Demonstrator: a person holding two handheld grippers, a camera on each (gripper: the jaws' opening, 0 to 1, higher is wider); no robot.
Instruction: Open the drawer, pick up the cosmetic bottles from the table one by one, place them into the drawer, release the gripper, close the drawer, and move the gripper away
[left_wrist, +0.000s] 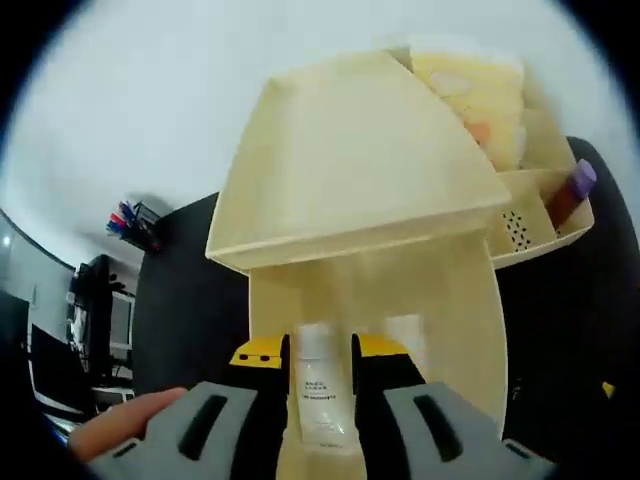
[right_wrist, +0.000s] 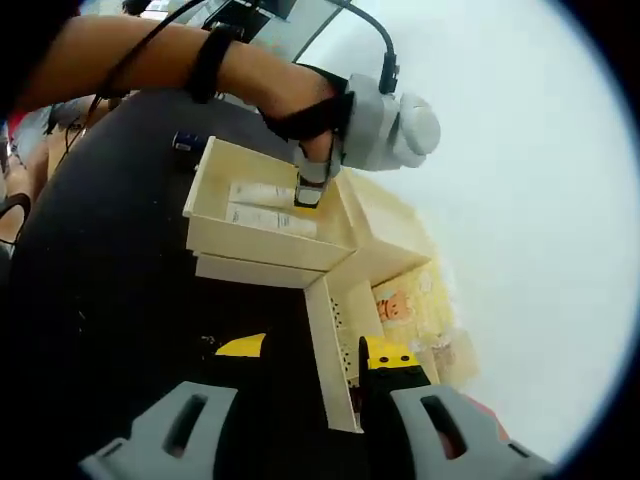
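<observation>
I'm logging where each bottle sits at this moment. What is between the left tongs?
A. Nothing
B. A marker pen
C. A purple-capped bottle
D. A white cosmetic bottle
D: in the left gripper view the left tongs are shut on a white cosmetic bottle over the open drawer; the purple-capped bottle stands in the organizer's side compartment.

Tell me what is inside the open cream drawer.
In the right gripper view, the cream plastic drawer holds two white cosmetic tubes lying flat. The left tongs lower a third white bottle in. The person's hand covers the drawer's far corner.
</observation>
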